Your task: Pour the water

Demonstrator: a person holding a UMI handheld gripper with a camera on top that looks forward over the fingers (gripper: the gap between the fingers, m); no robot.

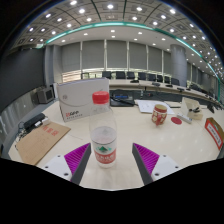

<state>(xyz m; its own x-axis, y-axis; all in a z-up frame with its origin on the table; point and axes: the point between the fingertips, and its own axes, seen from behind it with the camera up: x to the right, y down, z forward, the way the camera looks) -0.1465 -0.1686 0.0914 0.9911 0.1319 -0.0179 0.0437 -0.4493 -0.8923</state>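
Item 1, hand-held gripper (107, 163): I see both fingers reaching forward over the desk (150, 140), their magenta pads (76, 157) facing inward. The fingers stand apart, with a clear gap on either side of what stands between them; they press on nothing.

Item 2, water bottle (103, 139): clear plastic, red cap, red-and-green label around its middle. It stands upright on the desk, between the two fingers near their tips, resting on its own base. Whether it holds water I cannot tell.

Item 3, paper cup (159, 114): patterned in red and brown, upright on the desk, beyond the fingers and off to the right of the bottle, well apart from it.

Item 4, white box (82, 100): a large carton with printed lettering, sitting behind the bottle and slightly to its left.

Item 5, cardboard sheet (40, 141): brown, flat, lying on the desk left of the left finger.

Item 6, papers (147, 105): white sheets lying beyond the cup.

Item 7, red round object (177, 120): small and flat, just right of the cup; I cannot tell what it is.

Item 8, room: an office with rows of desks and monitors, windows along the far wall, ceiling spotlights.
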